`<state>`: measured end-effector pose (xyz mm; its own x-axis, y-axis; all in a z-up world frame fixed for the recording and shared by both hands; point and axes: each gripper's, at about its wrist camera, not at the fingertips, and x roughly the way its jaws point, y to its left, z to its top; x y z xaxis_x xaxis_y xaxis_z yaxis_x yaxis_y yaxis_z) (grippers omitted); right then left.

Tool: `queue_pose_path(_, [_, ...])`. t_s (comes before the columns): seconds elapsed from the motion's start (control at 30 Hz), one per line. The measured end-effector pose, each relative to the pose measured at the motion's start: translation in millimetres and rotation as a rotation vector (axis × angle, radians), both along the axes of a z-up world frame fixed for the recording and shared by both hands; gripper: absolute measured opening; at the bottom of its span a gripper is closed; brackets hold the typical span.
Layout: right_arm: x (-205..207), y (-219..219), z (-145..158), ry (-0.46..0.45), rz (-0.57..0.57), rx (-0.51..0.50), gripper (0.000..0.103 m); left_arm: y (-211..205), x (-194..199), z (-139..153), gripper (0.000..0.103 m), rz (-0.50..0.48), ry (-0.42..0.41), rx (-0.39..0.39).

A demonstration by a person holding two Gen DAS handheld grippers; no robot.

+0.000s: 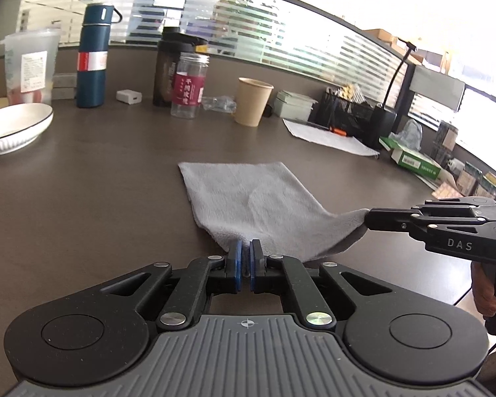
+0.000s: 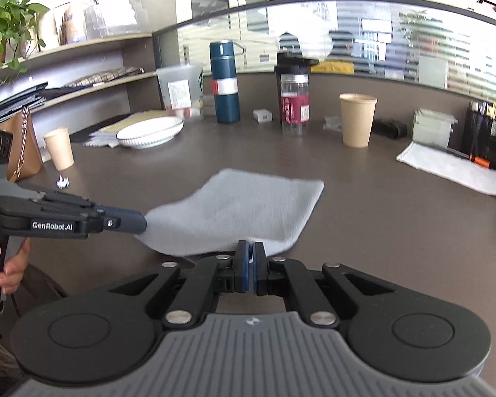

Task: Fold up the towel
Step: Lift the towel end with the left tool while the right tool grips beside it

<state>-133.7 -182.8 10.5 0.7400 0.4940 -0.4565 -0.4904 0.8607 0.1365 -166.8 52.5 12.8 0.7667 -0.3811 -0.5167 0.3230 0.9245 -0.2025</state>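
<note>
left tool [image 1: 246,259] – clamped on towel [image 1: 248,198] near corner | right tool [image 2: 250,266] – clamped on other near corner | towel ahead on tabletop [image 1: 99,198]

"DAS" stands in pale letters on the side of the right gripper [image 1: 367,220], near the worktop's right edge. "GenRobot.AI" is printed in white on the side of the left gripper [image 2: 142,223], by the left edge. The clear jar [image 1: 188,86] near the back edge carries a dark red label with Chinese characters (too blurred to read reliably).
</note>
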Motion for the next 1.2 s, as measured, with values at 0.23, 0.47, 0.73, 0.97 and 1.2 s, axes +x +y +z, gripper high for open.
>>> queue_pose_path(0.23, [14.2, -3.9, 0.2, -0.003, -0.025, 0.017, 0.003, 2.5, 11.4, 8.8, 0.007, 0.008, -0.016, -0.014])
queue_pose_path(0.47, [24.5, -4.7, 1.0, -0.009, -0.033, 0.021, 0.003, 4.3, 24.6, 12.8, 0.007, 0.014, -0.020, -0.021])
queue_pose_path(0.73, [39.3, -4.4, 0.0, -0.006, -0.047, 0.023, 0.003, 6.0, 41.6, 12.4, 0.007, 0.017, -0.006, -0.037])
queue_pose_path(0.97, [53.8, -5.6, -2.7, 0.001, -0.072, 0.038, 0.003, 5.6, 61.0, 13.2, 0.007, 0.024, 0.019, -0.047])
queue_pose_path(1.2, [68.4, -10.2, -3.4, 0.005, -0.092, 0.051, 0.003, 3.5, 84.4, 16.1, 0.007, 0.033, 0.031, -0.060])
